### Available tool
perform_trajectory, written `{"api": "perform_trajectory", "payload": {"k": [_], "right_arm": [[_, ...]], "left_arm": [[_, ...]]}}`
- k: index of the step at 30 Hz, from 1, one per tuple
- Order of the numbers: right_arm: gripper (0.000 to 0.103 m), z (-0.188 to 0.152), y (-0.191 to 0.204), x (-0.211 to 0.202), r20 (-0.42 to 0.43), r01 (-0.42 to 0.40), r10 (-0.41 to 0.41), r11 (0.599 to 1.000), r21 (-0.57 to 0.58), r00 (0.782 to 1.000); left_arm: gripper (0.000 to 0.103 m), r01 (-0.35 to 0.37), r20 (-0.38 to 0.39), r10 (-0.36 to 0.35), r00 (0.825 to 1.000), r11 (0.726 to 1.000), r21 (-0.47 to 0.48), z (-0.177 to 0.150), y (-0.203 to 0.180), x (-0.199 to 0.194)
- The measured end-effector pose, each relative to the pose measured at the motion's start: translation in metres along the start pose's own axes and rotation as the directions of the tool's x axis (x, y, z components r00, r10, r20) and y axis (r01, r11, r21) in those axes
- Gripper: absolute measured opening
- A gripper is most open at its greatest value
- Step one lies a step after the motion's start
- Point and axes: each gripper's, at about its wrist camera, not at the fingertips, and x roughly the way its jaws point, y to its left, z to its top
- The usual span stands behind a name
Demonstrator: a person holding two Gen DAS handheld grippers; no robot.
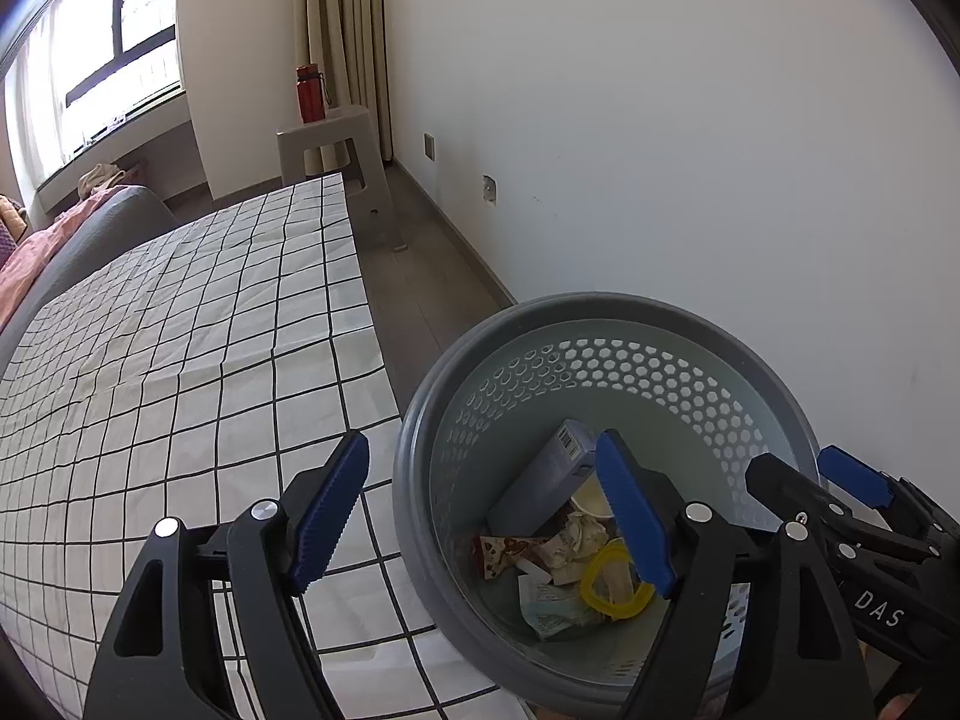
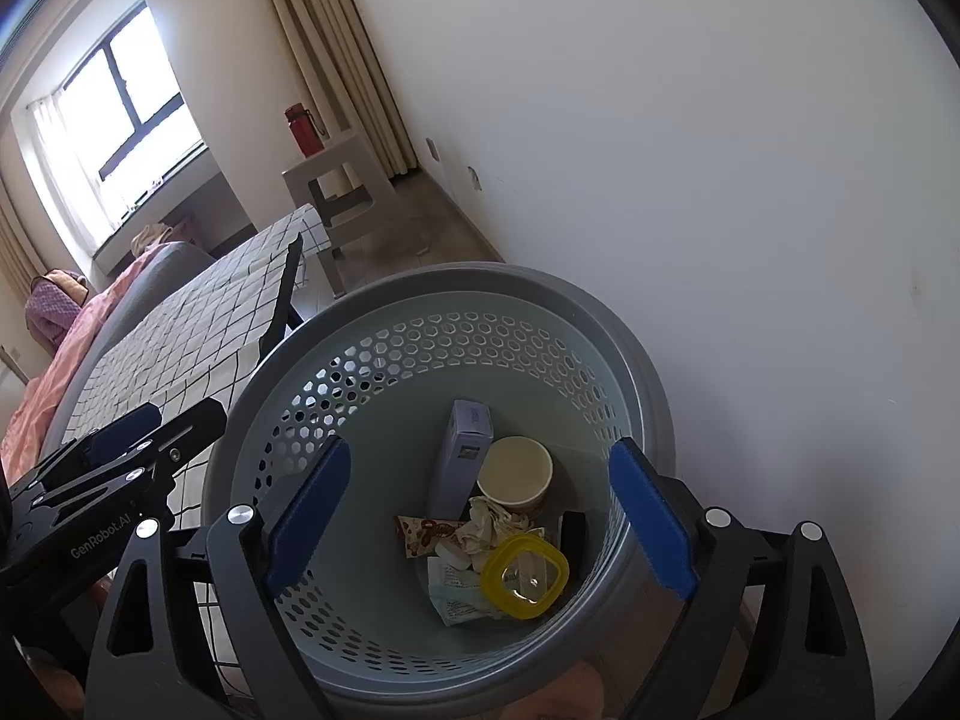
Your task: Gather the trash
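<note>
While the grey perforated bin [image 2: 372, 360] sits by the white wall [image 2: 720, 180], next to the worktop with the checked cloth [image 1: 180, 330], it's already got a pile of trash in the bottom: a pale blue box [image 2: 459, 462] leaning on end, a paper cup [image 2: 516, 471], a crumpled tissue [image 2: 489, 522], a snack wrapper [image 2: 423, 534], a yellow-rimmed lid [image 2: 525, 573] and a flat packet [image 2: 459, 594]. The right claw [image 2: 480, 519] hangs over the bin mouth, jaws wide, gripping nothing, trash below. The left claw [image 1: 480, 510] is wide and empty too, straddling the bin's rim, one finger over the cloth, the other over the bin.
</note>
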Motion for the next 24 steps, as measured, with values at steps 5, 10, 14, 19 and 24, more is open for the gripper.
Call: {"api": "perform_trajectory", "payload": {"k": [5, 10, 14, 19, 24], "right_arm": [[0.087, 0.0001, 0.0, 0.0, 0.0, 0.0, 0.0, 1.0, 0.0, 1.0], [0.088, 0.0002, 0.0001, 0.0001, 0.001, -0.002, 0.002, 1.0, 0.002, 1.0], [0.09, 0.0003, 0.0004, -0.0002, 0.001, -0.004, 0.004, 1.0, 0.001, 1.0], [0.09, 0.0003, 0.0016, -0.0007, 0.001, -0.005, 0.005, 1.0, 0.0, 1.0], [0.09, 0.0002, 0.002, -0.0011, 0.001, -0.005, 0.005, 1.0, 0.002, 1.0]], "left_arm": [[0.077, -0.007, 0.003, 0.007, 1.0, 1.0, -0.001, -0.0012, 0.0002, -0.0013], [0.077, -0.01, -0.001, 0.01, 1.0, 1.0, -0.001, -0.0014, -0.0002, -0.0011], [0.081, -0.018, 0.001, 0.018, 1.0, 1.0, 0.0, -0.0012, -0.0005, -0.0008], [0.082, -0.027, 0.001, 0.027, 1.0, 1.0, 0.002, -0.0013, -0.001, -0.0003], [0.082, -0.029, -0.004, 0.029, 1.0, 1.0, 0.003, -0.0008, -0.0004, 0.0006]]}}
